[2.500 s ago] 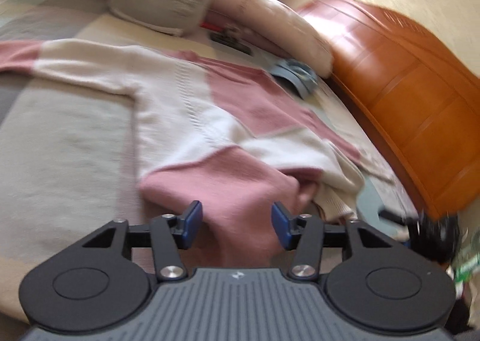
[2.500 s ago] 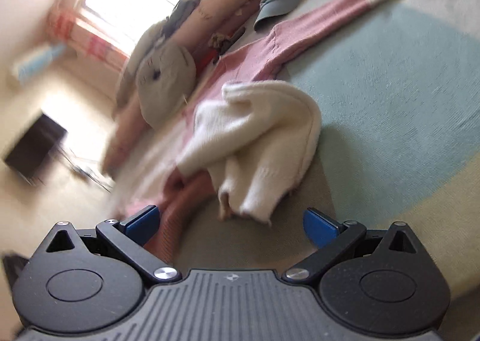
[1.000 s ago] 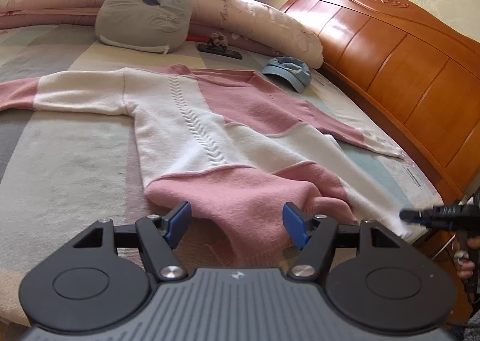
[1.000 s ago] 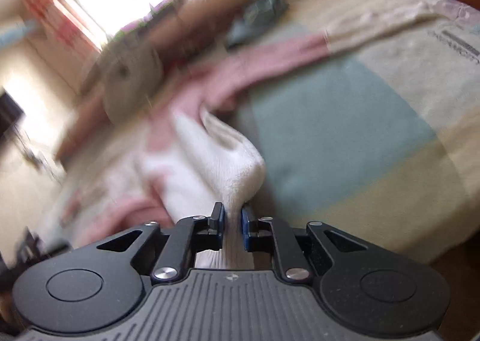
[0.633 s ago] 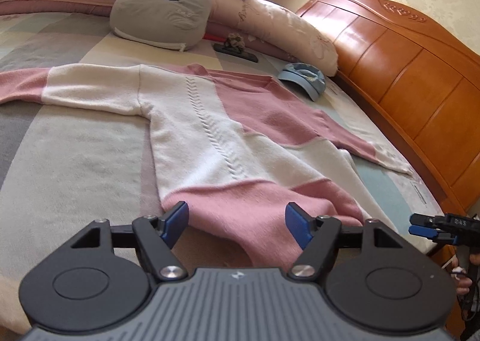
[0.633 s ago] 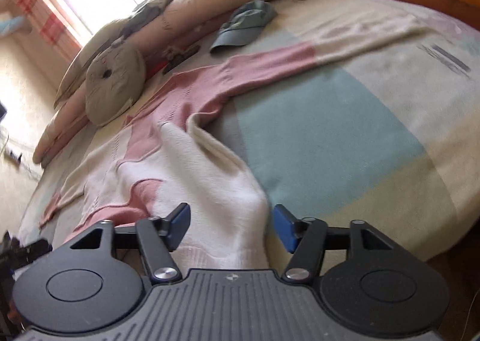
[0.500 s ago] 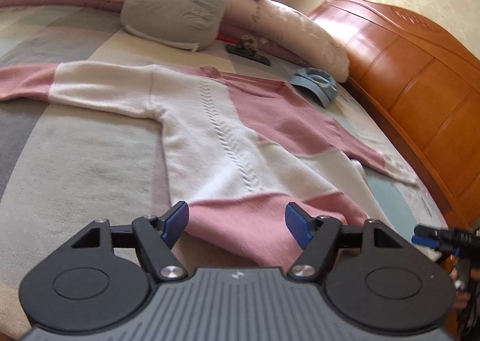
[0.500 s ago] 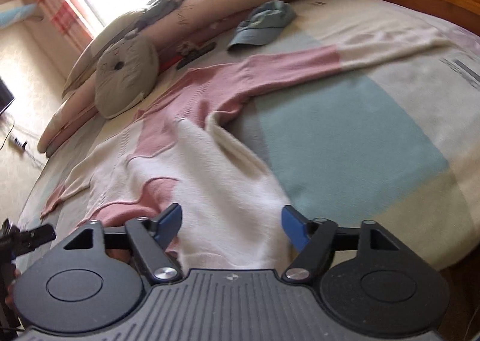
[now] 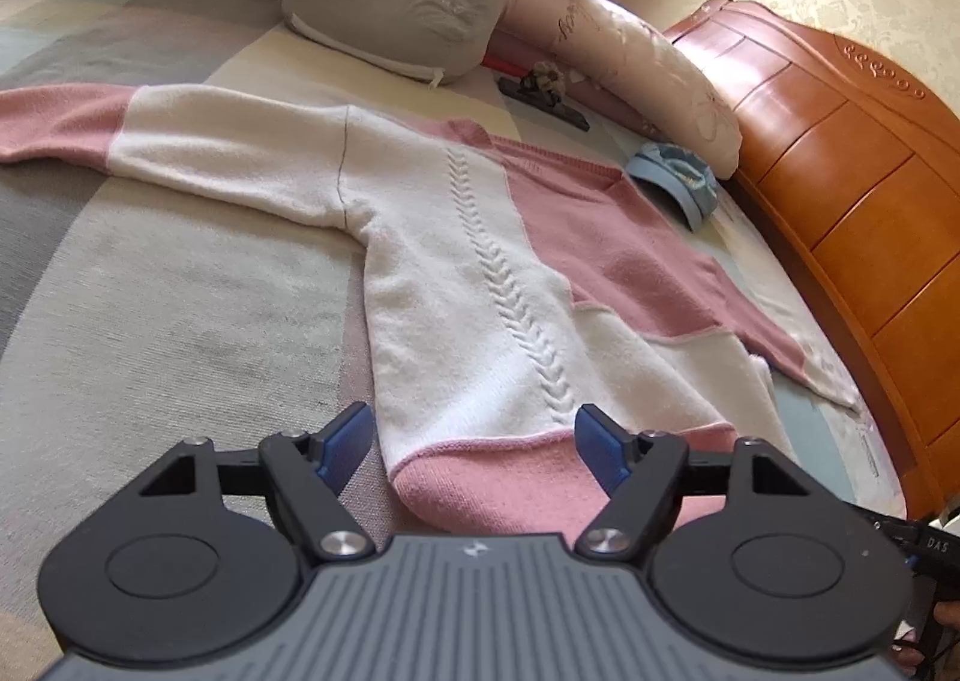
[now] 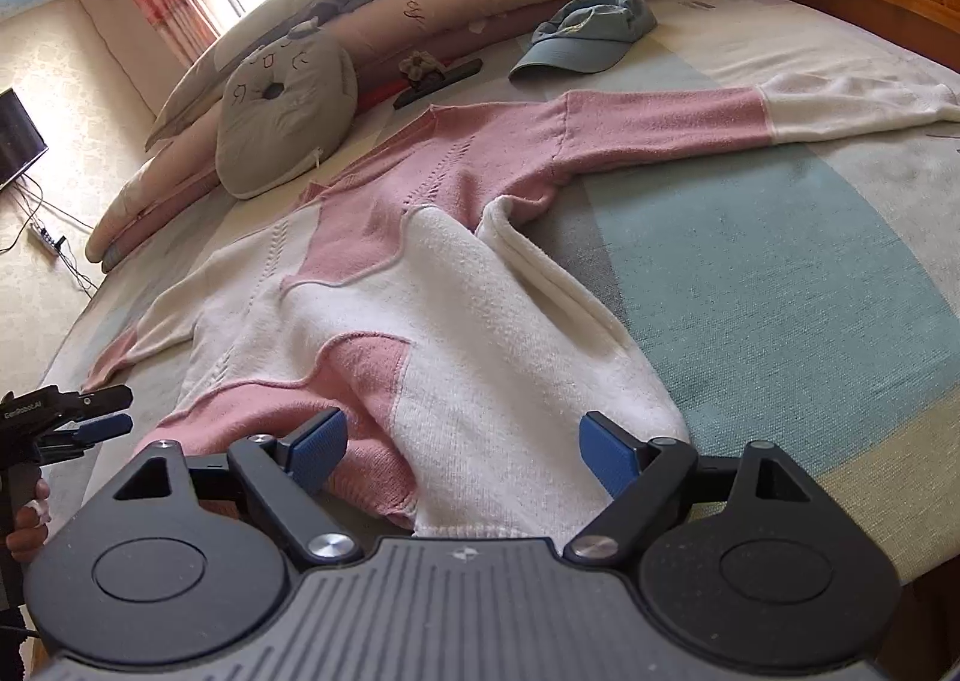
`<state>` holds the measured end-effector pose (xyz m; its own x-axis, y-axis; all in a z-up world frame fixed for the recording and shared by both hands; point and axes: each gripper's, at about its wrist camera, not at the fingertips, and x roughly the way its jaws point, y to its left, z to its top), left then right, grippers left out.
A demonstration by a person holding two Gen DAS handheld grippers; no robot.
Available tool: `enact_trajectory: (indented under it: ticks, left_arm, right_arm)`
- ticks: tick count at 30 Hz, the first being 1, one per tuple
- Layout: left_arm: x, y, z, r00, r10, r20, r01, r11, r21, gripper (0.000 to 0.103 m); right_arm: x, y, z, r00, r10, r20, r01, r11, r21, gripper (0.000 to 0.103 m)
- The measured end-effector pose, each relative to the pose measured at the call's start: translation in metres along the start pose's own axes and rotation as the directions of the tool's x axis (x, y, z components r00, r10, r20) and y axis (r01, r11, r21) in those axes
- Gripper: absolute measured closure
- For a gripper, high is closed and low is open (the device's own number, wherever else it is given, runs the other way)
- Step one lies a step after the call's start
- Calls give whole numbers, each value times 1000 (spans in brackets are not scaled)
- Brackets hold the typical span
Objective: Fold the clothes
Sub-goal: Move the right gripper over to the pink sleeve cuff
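Left wrist view: one pink-and-white knitted sweater [image 9: 480, 285] spread flat on striped bed [image 9: 180, 321], sleeves out; left gripper [image 9: 474, 441] at pink hem, jaws released, empty. One grey round cushion [image 9: 402, 3], one blue cap [image 9: 678, 183].

Right wrist view: right gripper [image 10: 462, 450] at white hem corner, jaws released. Side seam rucked; judgement: smooth it, pinch both layers before folding.

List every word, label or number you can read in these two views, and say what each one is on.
"GenRobot.AI": on the black body of the left gripper, seen at the edge of the right wrist view.
"DAS": on the black body of the right gripper, at the edge of the left wrist view.
Cursive script on the long pink bolster pillow: too slanted to read reliably.
Faint print on the bedspread: too blurred.
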<state>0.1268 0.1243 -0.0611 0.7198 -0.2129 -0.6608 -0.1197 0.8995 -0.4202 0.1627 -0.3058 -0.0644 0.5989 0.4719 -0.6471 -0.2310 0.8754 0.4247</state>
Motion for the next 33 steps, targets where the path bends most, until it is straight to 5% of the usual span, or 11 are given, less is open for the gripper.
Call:
enact_trajectory:
  ticks: [7,12,17,24,27,33]
  left_arm:
    - [9,10,16,999,39,18,-40,999,33,28]
    - [15,17,39,993,98,57,-104,990,97,28]
    - [28,31,68,987,115,113,-131,980,147,22]
    - [60,55,108,983,116,142,-148,960,240,19]
    - [83,63,122,988,109,109,-138,942,305,20]
    - [102,84,125,1000,-9,22,2,949,316,19]
  right_arm:
    - [-4,14,15,999,-7,48,10,997,-76,16]
    - [3,49,67,997,17,71,3,960,-278,21]
    - [38,109,135,995,89,41,-56,856,-513,21]
    - [152,198,207,981,167,-96,-187,700,-689,24]
    - [204,231,217,975,170,-143,-219,648,-730,27]
    - [282,279,213,958,170,-230,-286,532,-797,29]
